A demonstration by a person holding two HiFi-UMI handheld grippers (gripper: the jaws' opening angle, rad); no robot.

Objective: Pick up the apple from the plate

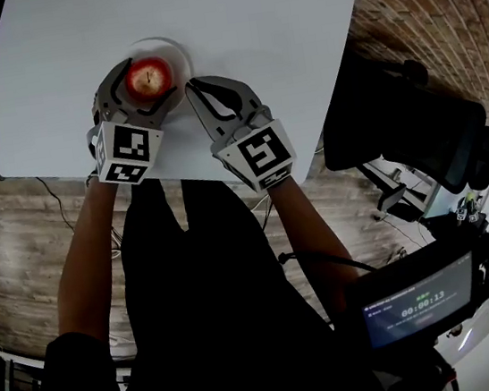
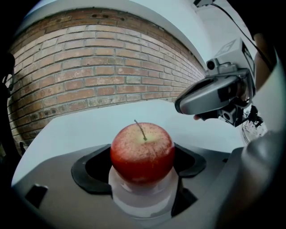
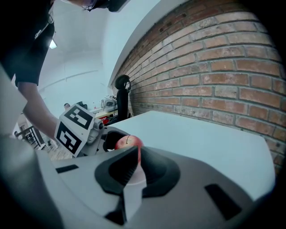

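**Head view.** Apple [image 1: 149, 79] on a plate [image 1: 173, 53], about midway between the left and right edges of the tabletop [image 1: 277, 41]. Left gripper [image 1: 148, 82]: jaws spread wide, one on each side of the apple. Right gripper [image 1: 190, 86]: jaws closed and empty, tip beside the plate's right rim, on the side of the near edge.

**Left gripper view.** Apple [image 2: 142, 154] upright, stem up, on the plate [image 2: 143, 203], between the parted pads; contact cannot be told.

**Right gripper view.** Jaw tips together, nothing between them; apple [image 3: 128, 142] just beyond.
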